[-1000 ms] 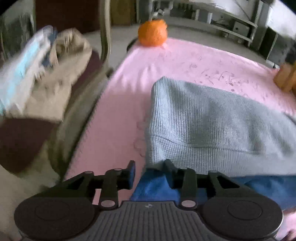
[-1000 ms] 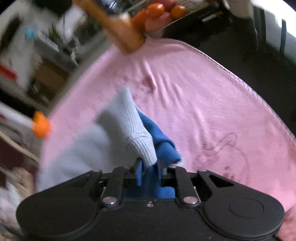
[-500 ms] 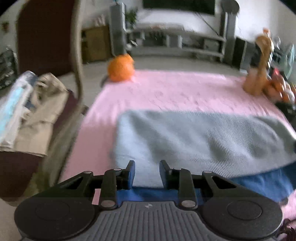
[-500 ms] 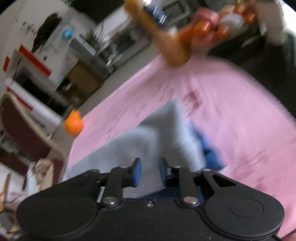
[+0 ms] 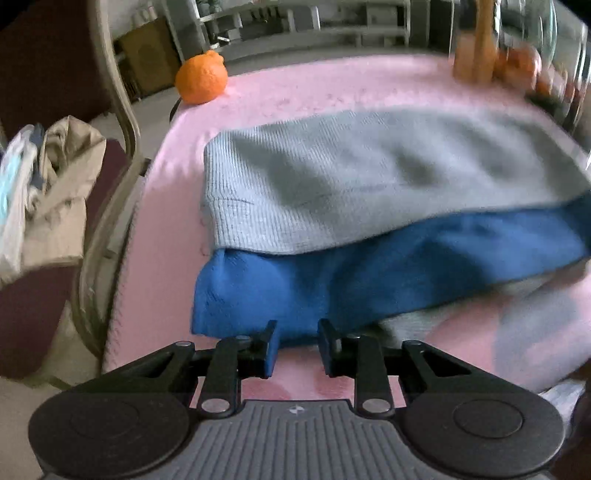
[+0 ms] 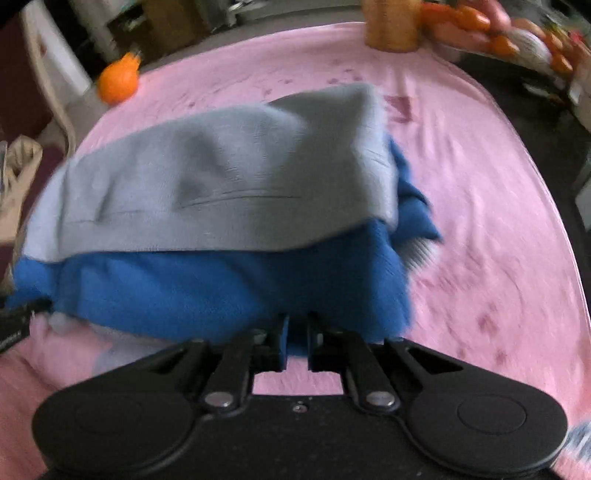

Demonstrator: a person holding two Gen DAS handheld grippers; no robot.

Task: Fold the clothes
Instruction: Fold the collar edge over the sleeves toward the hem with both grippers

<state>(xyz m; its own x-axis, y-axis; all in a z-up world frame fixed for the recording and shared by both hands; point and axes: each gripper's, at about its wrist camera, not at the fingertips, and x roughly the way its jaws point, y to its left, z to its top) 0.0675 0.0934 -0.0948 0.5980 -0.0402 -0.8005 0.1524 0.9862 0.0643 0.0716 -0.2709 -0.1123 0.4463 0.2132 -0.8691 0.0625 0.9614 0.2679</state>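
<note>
A folded knit garment lies on the pink cloth, its grey layer on top and its blue layer showing along the near edge. The right wrist view shows the same grey layer over the blue layer. My left gripper is open just short of the blue edge's left corner, with nothing between its fingers. My right gripper stands at the blue edge with its jaws narrowly apart. Blue cloth shows behind the gap, and no fold is pinched.
An orange fruit sits at the far left corner of the pink cloth. A wooden stand and a tray of fruit are at the far right. A chair piled with beige clothes stands left of the table.
My right gripper let go of the grey and blue fold it was pinching. Both grippers drew back towards the near edge, and the garment now lies flat in two layers.
</note>
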